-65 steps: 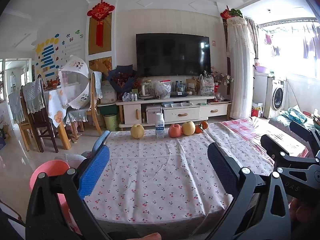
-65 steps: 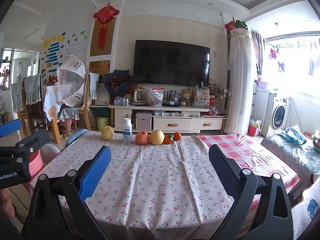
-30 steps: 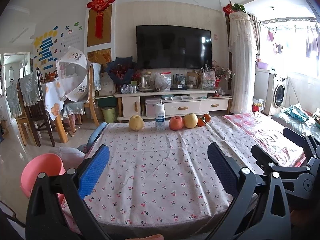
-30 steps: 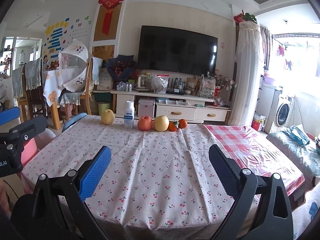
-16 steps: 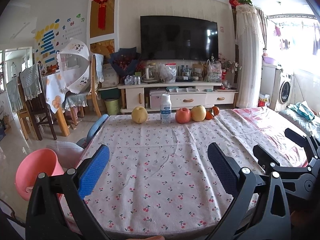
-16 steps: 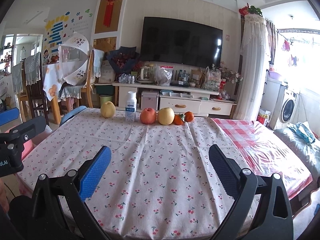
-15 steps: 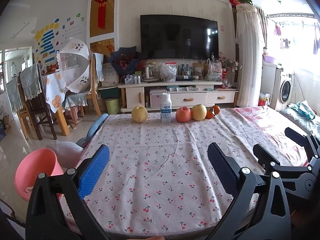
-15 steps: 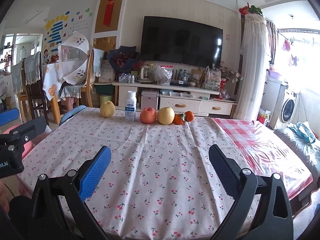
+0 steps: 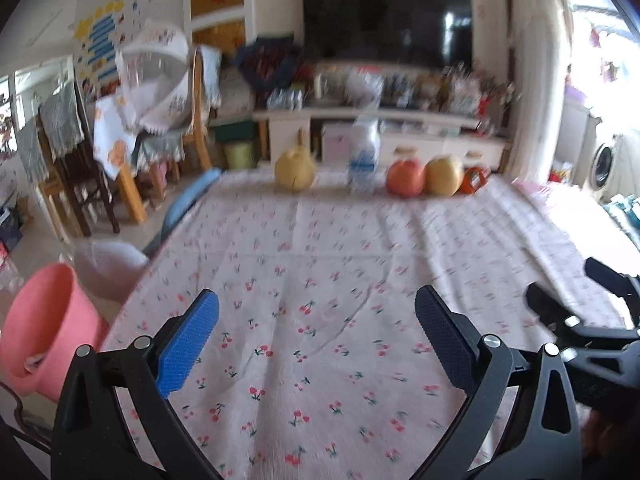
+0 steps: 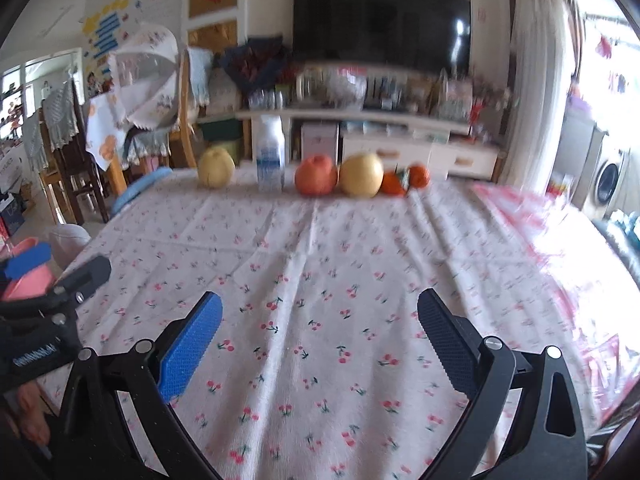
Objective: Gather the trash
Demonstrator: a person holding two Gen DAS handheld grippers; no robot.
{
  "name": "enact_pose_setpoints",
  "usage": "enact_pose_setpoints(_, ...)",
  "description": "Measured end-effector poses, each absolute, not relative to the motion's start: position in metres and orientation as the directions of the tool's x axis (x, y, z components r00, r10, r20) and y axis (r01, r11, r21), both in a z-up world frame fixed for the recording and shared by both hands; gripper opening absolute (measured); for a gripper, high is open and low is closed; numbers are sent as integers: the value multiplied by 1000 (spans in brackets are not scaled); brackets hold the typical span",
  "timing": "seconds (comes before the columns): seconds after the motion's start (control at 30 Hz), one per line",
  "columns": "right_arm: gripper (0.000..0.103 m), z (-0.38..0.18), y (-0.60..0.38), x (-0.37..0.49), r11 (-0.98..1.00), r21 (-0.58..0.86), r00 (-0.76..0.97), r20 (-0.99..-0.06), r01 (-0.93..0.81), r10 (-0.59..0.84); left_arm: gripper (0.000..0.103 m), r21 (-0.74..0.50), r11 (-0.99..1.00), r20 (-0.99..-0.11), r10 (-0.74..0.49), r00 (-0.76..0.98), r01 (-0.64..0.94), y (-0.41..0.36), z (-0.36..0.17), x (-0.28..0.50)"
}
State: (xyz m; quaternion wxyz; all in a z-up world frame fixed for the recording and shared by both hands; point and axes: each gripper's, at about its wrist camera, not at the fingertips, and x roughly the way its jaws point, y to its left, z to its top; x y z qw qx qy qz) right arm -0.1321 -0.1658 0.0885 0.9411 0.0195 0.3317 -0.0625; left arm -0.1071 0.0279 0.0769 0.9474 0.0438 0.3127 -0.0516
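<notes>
A white plastic bottle (image 9: 363, 160) (image 10: 270, 158) stands at the far edge of the table among fruit: a yellow pear (image 9: 294, 172) (image 10: 216, 168) on its left, a red apple (image 9: 405, 178) (image 10: 315, 180), a second yellow fruit (image 9: 443, 176) (image 10: 361, 176) and small oranges (image 10: 404, 182) on its right. A pink bucket (image 9: 44, 328) (image 10: 25, 276) stands on the floor off the table's left edge. My left gripper (image 9: 316, 332) and right gripper (image 10: 320, 332) are both open and empty above the near part of the table (image 9: 320, 264) (image 10: 320, 256). Both views are blurred.
A white bin (image 9: 107, 270) stands next to the bucket. A blue chair (image 9: 188, 204) sits at the table's left side. A red checked cloth (image 10: 532, 232) covers the right part. A TV cabinet (image 9: 392, 136) and dining chairs (image 9: 76, 168) stand beyond.
Both grippers have moved forward over the table and tilted down; the fruit and bottle look closer. Both stay open and empty.
</notes>
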Motion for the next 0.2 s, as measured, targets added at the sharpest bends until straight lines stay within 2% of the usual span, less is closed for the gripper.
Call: enact_pose_setpoints(0.2, 97, 45, -181, -67, 987, 42, 661, -746, 158, -74, 99, 28, 998, -699, -21, 715, 56, 27, 31, -52)
